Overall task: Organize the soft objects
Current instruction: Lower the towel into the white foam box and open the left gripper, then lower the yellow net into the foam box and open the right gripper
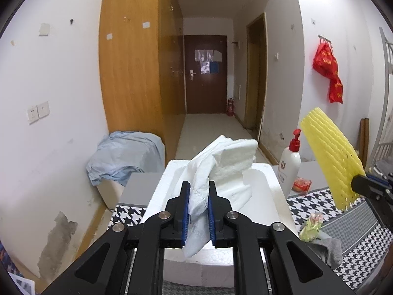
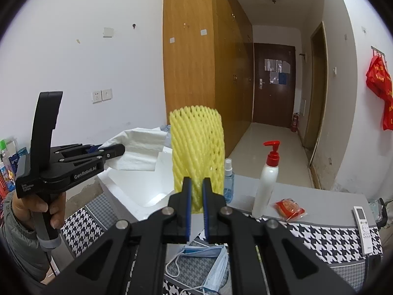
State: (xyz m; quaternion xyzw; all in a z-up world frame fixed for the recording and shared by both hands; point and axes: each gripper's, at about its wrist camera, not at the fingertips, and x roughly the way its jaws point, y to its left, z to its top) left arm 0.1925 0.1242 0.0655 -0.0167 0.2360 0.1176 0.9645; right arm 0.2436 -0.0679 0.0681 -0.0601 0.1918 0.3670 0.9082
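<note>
Holding both loads above the table, you have your left gripper (image 1: 199,211) pinching a white cloth (image 1: 216,172), which drapes forward over the open foam box (image 1: 272,186) directly beneath and just beyond the jaws. To its right, your right gripper (image 2: 196,196) clamps the near end of a yellow foam net (image 2: 197,147), whose long axis stands nearly upright from the jaws. That box lies to the left of the net and slightly farther off, so the left hand appears nearer the drop point; the right would likely need to swing left. A grey sock (image 1: 326,248) and blue mask (image 2: 208,265) lie on the near table.
</note>
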